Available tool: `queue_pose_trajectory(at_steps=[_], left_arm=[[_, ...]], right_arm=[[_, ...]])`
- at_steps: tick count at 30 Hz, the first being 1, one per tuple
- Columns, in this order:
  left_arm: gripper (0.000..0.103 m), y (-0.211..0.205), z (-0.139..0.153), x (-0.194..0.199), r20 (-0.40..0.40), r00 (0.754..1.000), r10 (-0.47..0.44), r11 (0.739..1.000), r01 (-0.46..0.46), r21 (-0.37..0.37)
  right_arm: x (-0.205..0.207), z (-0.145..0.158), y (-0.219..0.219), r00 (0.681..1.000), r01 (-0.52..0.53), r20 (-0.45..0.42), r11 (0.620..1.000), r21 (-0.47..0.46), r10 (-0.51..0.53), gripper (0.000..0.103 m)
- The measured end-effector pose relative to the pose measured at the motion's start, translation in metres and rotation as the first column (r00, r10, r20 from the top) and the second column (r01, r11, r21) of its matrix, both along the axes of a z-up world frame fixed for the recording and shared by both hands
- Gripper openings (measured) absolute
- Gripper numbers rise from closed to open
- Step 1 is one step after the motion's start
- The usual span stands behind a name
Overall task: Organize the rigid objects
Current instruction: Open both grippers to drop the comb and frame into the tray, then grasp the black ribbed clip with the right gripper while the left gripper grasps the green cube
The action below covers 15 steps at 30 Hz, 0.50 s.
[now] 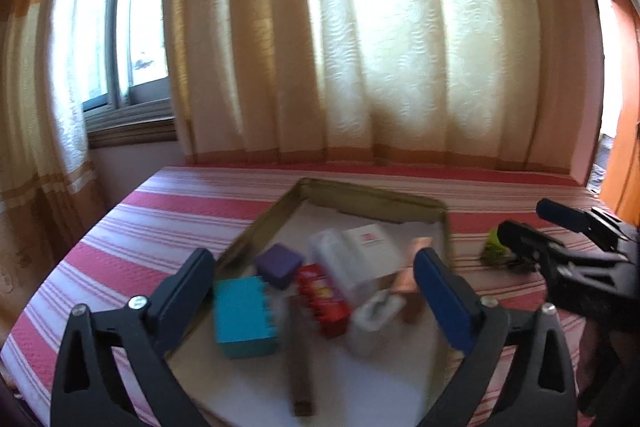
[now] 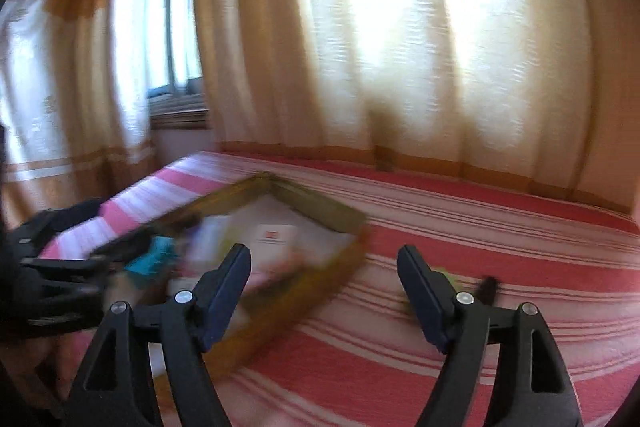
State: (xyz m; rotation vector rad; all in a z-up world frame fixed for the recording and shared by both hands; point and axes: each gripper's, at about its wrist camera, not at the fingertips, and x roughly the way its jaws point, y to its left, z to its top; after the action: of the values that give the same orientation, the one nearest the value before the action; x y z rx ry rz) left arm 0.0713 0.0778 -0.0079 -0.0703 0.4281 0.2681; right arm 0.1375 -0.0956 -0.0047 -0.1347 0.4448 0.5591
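Note:
A shallow tray with an olive rim [image 1: 256,227] lies on the striped bed. It holds a teal box [image 1: 244,319], a purple box [image 1: 280,265], a red pack [image 1: 324,299], a clear box with a white card [image 1: 360,251], a small white item [image 1: 374,319], a copper-coloured piece [image 1: 416,283] and a brown stick [image 1: 300,359]. My left gripper [image 1: 314,259] stands open above these items and holds nothing. My right gripper [image 2: 323,253] is open and empty, over the tray's right rim [image 2: 320,215]. A small green and dark object [image 2: 446,273] lies on the bedspread behind its right finger.
The red and white striped bedspread [image 2: 480,347] stretches right of the tray. Cream curtains [image 1: 360,47] hang behind the bed and a window [image 1: 132,67] is at the left. An orange door edge [image 1: 624,155] shows at the far right. The right wrist view is blurred.

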Motion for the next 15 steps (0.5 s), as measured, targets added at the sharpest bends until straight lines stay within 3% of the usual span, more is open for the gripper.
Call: queue_pose_trajectory(at_steps=[8,11,15], left_arm=[[0.102,-0.059,0.001,0.034,-0.034,0.994,-0.108,0.994,0.106,-0.040],[0.102,-0.080,-0.002,0.052,-0.059,0.992,-0.113,0.994,0.113,-0.004],[0.102,-0.090,-0.004,0.076,-0.086,0.991,-0.099,0.995,0.097,-0.021]], right_arm=[[0.052,-0.014,-0.076,0.960,0.252,-0.122,0.967,-0.020,-0.253,0.077],[0.063,-0.019,-0.082,0.950,0.265,-0.162,0.964,-0.027,-0.265,0.077],[0.072,-0.027,-0.072,0.949,0.236,-0.205,0.971,-0.045,-0.240,0.077]])
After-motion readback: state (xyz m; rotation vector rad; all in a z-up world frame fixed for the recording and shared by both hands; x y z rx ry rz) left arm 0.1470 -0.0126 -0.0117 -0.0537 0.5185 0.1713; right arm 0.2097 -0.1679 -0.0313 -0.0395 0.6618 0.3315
